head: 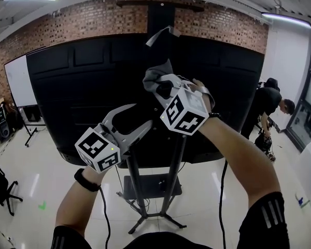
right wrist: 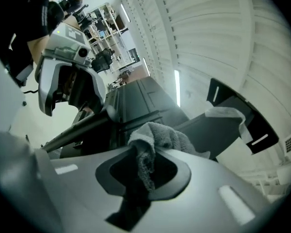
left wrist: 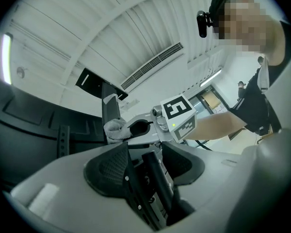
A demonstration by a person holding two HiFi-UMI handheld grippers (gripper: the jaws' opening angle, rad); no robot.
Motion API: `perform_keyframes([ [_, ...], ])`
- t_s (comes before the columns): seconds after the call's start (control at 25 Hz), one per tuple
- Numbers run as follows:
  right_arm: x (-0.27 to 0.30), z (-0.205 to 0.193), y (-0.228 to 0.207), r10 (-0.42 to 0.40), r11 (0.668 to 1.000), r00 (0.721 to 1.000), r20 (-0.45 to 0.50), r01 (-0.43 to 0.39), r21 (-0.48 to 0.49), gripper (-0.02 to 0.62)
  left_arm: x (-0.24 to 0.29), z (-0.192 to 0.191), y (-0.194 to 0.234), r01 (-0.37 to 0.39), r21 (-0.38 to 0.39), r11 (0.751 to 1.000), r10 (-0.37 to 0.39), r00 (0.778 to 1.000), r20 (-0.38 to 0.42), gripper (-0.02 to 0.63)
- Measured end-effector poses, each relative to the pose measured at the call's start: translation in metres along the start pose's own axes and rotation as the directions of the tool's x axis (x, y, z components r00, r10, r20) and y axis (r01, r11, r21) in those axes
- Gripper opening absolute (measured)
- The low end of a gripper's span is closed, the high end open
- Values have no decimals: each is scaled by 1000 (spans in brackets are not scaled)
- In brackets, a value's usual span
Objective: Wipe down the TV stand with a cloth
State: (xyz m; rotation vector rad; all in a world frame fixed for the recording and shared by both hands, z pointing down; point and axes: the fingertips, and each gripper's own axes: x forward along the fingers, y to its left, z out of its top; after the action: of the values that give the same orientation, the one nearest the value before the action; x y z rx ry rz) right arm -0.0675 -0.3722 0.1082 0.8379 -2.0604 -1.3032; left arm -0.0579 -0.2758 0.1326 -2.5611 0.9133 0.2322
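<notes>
The black TV stand (head: 151,187) carries a large screen seen from its dark back (head: 67,97). High on the stand's central column, my right gripper (head: 163,84) is shut on a grey cloth (head: 156,77) and holds it against the column. The cloth (right wrist: 157,135) bulges out between the jaws of the right gripper (right wrist: 145,166). Lower and to the left, my left gripper (head: 137,118) has its jaws around the stand's upright. That black upright (left wrist: 153,178) fills the gap of the left gripper (left wrist: 145,161), touching both pads. From there the cloth (left wrist: 115,129) shows ahead.
A person in black (head: 269,105) bends over at the right by the wall. A whiteboard (head: 18,82) stands at the left, a chair (head: 0,188) at the lower left. A strip of tape (head: 163,33) hangs at the column's top. Cables trail down to the stand's feet.
</notes>
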Motion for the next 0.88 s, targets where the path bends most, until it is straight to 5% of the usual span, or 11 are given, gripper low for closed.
perform_keyframes([
  [0.44, 13, -33, 82, 5, 975, 986, -166, -42, -219, 54, -24, -52, -17, -19, -22, 1000, 17, 998, -53, 244],
  [0.88, 22, -60, 150, 27, 962, 953, -301, -106, -250, 54, -45, -95, -26, -26, -80, 996, 19, 996, -88, 243],
])
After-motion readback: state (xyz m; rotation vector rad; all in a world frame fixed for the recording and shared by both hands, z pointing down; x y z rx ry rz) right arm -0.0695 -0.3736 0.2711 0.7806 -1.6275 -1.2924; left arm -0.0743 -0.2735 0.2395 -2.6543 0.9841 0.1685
